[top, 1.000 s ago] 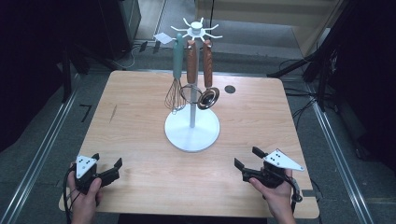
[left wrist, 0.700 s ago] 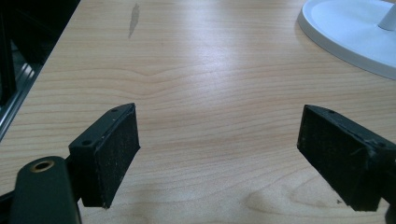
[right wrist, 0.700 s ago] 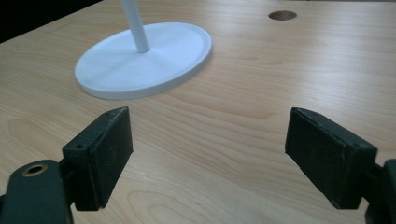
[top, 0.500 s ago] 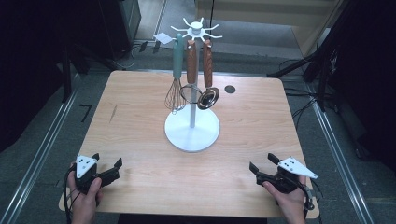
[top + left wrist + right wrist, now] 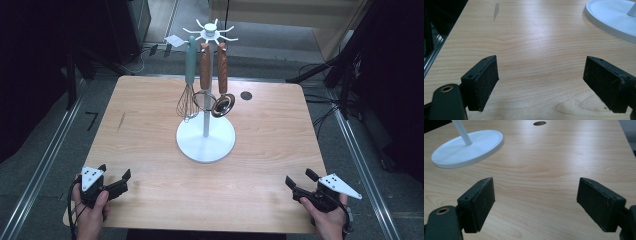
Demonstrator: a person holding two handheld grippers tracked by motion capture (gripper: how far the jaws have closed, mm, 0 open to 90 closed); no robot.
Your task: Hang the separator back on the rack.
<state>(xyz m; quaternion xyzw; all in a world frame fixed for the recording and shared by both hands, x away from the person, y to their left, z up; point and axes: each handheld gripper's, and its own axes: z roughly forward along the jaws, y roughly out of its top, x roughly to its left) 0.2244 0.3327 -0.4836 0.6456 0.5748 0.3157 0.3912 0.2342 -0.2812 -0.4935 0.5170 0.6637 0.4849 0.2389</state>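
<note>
A white utensil stand (image 5: 205,142) rises from the middle of the wooden table (image 5: 150,115). From its top hooks hang a whisk with a teal handle (image 5: 189,95), a ring-headed tool with a wooden handle (image 5: 204,75) and a small metal ladle with a wooden handle (image 5: 222,100). My left gripper (image 5: 116,178) rests at the front left corner, open, with bare wood between its pads (image 5: 485,80). My right gripper (image 5: 299,179) sits at the front right corner, open and holding nothing. The stand's round base (image 5: 466,148) lies ahead of it to the left, and the base's rim (image 5: 609,17) shows in the left gripper view.
A dark round hole (image 5: 245,95) marks the table behind and right of the stand, also seen as the hole (image 5: 539,123). A dark smudge (image 5: 120,121) lies on the left part. Metal floor rails (image 5: 45,165) run along both sides of the table, with cables at the right.
My right gripper has moved right and toward the front edge of the table, still open. The left gripper has stayed where it was.
</note>
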